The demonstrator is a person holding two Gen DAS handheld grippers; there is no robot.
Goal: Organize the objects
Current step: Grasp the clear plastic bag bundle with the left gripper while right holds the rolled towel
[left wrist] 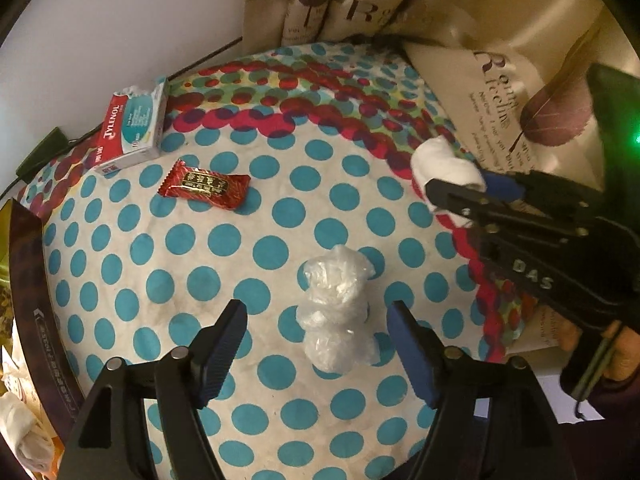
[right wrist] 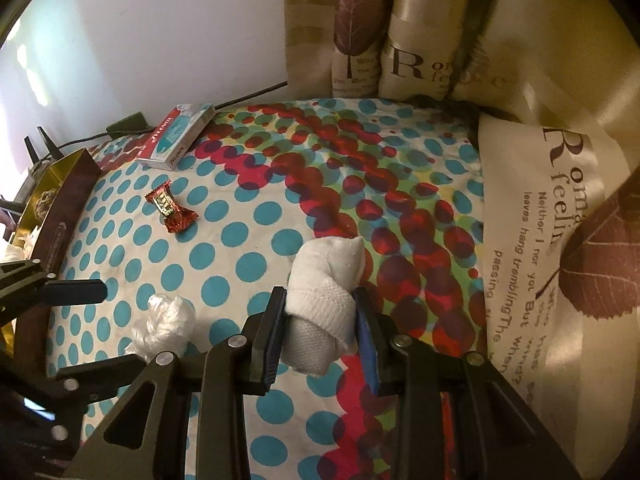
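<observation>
Roughly midway: the right gripper clamps the rolled white cloth bundle; the left gripper stands wide, unclenched around the crumpled clear plastic wad. At ten o'clock, the red foil candy and red-teal medicine box wait.

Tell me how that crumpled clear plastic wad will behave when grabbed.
The crumpled plastic wad looks thin and airy, so probably very light and squashy. It may slip or spring back between the open left hand-held gripper pads.
</observation>
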